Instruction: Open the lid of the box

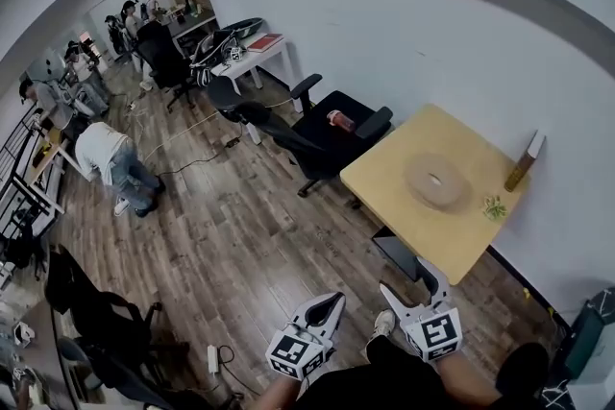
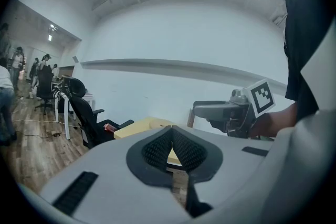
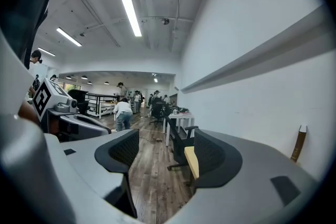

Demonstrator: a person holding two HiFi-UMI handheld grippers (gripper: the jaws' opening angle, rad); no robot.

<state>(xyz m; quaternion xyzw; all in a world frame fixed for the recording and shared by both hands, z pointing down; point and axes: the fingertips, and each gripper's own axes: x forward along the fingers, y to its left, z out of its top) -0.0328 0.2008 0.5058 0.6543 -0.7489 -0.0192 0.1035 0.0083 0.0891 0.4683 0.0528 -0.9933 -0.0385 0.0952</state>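
Tongs, pair of: left tongs (image 1: 328, 301) closed tip to tip with nothing between them; right tongs (image 1: 410, 282) open and likewise empty. Both are carried low at six o'clock of the head view, close to the person's body and well apart from the work. Judged reason: the approach is not finished, so neither is yet set for a grip. Box (image 1: 419, 192), pale, low and rounded, rests near the middle of the yellow surface (image 1: 380, 170), at about twelve o'clock from the right tongs. Its lid (image 1: 436, 176) appears to be on, so the task is judged not begun. Brown upright bottle (image 1: 525, 164) stands at three o'clock of the box, at the wall edge. Small green item (image 1: 494, 206) lies at four o'clock, clear of the lid. Office chair (image 1: 332, 134) sits at nine o'clock of the surface, near its edge. View notes: only the head view shows the box. The left gripper view gives a near corner of the surface past its closed tips, with the right tongs at two o'clock. The right gripper view shows a yellow sliver of the surface between its open tips, plus the room's far end with people, which the head view renders only small.
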